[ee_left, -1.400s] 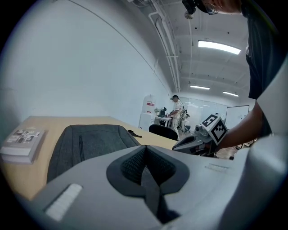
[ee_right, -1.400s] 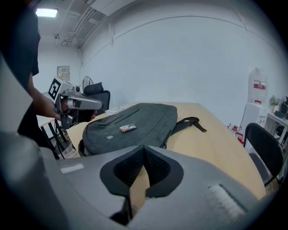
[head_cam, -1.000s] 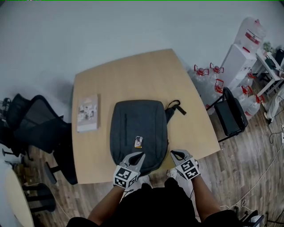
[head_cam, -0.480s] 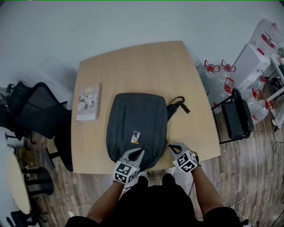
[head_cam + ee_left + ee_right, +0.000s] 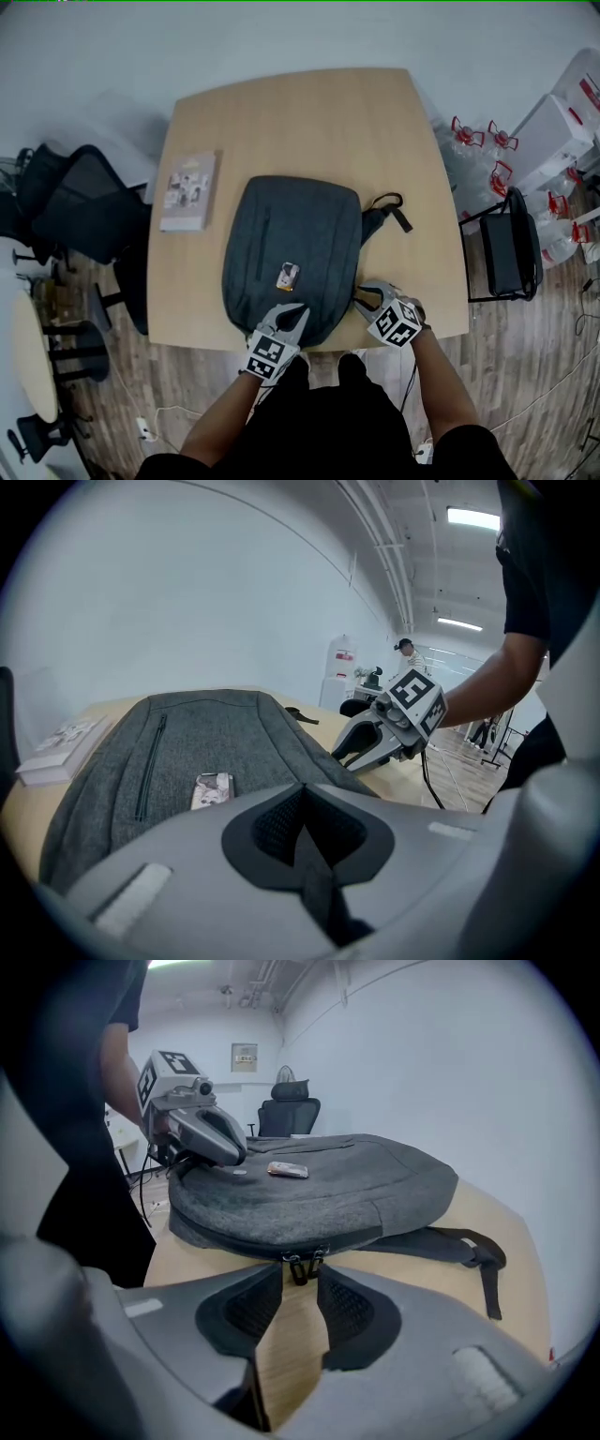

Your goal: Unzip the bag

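Note:
A dark grey backpack (image 5: 291,246) lies flat on the wooden table (image 5: 309,112), a small printed tag (image 5: 288,276) on its front. My left gripper (image 5: 297,317) is shut, its tips over the bag's near end; in the left gripper view the closed jaws (image 5: 302,810) hide the fabric beneath them. My right gripper (image 5: 362,294) is at the bag's near right edge with its jaws opening. In the right gripper view two zipper pulls (image 5: 302,1265) hang at the bag's seam just ahead of that gripper (image 5: 300,1283), and the pads do not press on them.
A book (image 5: 189,190) lies on the table left of the bag. The bag's strap (image 5: 389,211) trails off to the right. Black office chairs (image 5: 80,211) stand at the left, another chair (image 5: 511,253) and several water jugs (image 5: 478,141) at the right.
My right gripper has moved in to the bag's near right edge and its jaws have opened. The left gripper has stayed shut at the bag's near end.

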### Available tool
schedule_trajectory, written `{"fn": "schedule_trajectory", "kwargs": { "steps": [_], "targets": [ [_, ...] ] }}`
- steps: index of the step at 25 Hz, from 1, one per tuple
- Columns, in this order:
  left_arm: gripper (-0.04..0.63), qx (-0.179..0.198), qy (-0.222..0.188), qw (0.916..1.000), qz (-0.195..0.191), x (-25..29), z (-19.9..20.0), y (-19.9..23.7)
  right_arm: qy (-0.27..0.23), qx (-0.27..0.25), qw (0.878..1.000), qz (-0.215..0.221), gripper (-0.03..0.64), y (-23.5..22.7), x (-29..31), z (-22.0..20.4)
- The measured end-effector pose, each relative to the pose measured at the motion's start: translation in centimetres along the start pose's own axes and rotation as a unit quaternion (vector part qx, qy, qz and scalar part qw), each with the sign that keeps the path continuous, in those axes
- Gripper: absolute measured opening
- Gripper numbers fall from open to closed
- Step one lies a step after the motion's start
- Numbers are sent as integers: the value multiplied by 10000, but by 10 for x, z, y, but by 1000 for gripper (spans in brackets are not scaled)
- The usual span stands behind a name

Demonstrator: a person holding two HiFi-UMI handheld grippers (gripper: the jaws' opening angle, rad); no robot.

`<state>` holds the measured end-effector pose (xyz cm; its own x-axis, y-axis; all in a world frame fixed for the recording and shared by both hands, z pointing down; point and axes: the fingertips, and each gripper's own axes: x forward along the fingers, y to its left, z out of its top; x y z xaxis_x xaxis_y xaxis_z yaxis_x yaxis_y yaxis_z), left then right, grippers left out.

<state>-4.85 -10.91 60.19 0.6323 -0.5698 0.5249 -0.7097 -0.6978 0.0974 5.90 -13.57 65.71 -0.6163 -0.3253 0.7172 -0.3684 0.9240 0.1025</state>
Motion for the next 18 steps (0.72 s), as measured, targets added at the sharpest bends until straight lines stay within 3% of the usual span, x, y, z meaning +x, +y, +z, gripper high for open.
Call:
{"fn": "schedule_trajectory", "kwargs": {
  "steps": [5, 18],
  "targets": [
    [17, -51, 83, 9999, 72, 2, -5, 3, 120, -451, 9981, 400, 123, 2, 4, 4],
    [17, -186, 123, 9997, 50, 5, -11, 6, 170, -483, 9964, 674, 92, 15, 2, 1]
  ]
}}
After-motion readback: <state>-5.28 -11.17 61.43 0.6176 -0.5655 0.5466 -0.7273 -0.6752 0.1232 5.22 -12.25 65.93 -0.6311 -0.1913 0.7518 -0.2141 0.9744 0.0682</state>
